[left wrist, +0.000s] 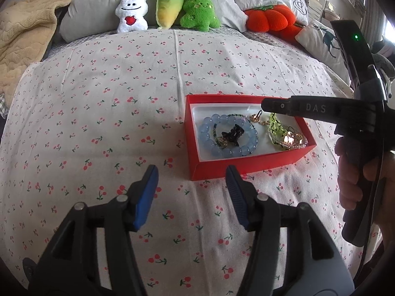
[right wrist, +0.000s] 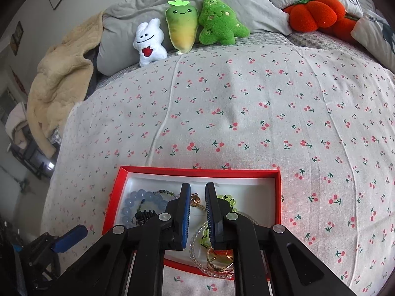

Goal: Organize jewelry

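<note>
Our red box [left wrist: 246, 165] on the cherry-print sheet [left wrist: 98, 123], blue bead bracelet [left wrist: 214, 145] at its 9 o'clock, green bracelet [left wrist: 275, 129] at 3, our left gripper [left wrist: 191, 172] wide open and empty at 6, our right gripper [right wrist: 197, 190] over the tray, jaws narrowly parted, holding nothing

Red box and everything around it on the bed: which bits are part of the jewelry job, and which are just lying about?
Part of the job:
red box
blue bead bracelet
black clip
green bead bracelet
gold rings
right gripper, jaws slightly apart above the box
left gripper, jaws wide

Lying about:
white bunny plush
carrot plush
green tree plush
red pumpkin cushion
beige blanket
</note>
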A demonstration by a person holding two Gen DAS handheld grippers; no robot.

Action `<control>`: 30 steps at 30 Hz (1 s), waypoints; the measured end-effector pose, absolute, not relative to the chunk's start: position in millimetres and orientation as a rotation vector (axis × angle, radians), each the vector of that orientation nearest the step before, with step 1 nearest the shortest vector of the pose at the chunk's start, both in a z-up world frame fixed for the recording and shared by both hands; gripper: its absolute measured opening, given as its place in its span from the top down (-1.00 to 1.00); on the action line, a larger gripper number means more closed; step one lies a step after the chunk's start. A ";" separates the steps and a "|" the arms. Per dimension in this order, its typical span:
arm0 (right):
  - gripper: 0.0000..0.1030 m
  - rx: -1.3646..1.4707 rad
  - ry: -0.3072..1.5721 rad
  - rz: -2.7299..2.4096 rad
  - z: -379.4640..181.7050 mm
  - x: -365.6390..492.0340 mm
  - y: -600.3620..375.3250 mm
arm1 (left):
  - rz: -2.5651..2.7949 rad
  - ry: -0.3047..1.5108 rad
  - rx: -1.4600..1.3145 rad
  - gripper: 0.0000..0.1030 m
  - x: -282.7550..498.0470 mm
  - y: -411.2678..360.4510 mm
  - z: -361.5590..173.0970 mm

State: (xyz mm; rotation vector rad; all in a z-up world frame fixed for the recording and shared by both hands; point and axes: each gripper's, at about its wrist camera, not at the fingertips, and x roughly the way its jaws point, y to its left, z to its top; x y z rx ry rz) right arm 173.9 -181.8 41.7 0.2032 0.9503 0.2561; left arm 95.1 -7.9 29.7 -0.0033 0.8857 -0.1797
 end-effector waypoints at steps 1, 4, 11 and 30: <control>0.75 0.197 0.948 0.253 43.5 171.8 -182.7 | -0.175 0.888 0.001 -0.31 94.3 -8.6 29.5; 0.75 0.192 0.944 0.248 51.0 161.5 -188.4 | -0.163 0.898 0.015 -0.46 92.0 -11.2 29.4; 0.65 0.181 0.937 0.198 65.8 125.7 -210.2 | -0.124 0.937 -0.016 -0.76 79.3 -13.7 31.4; -0.78 0.046 1.017 0.079 60.5 34.2 -210.9 | 0.017 1.057 -0.025 -0.98 45.1 -14.3 28.3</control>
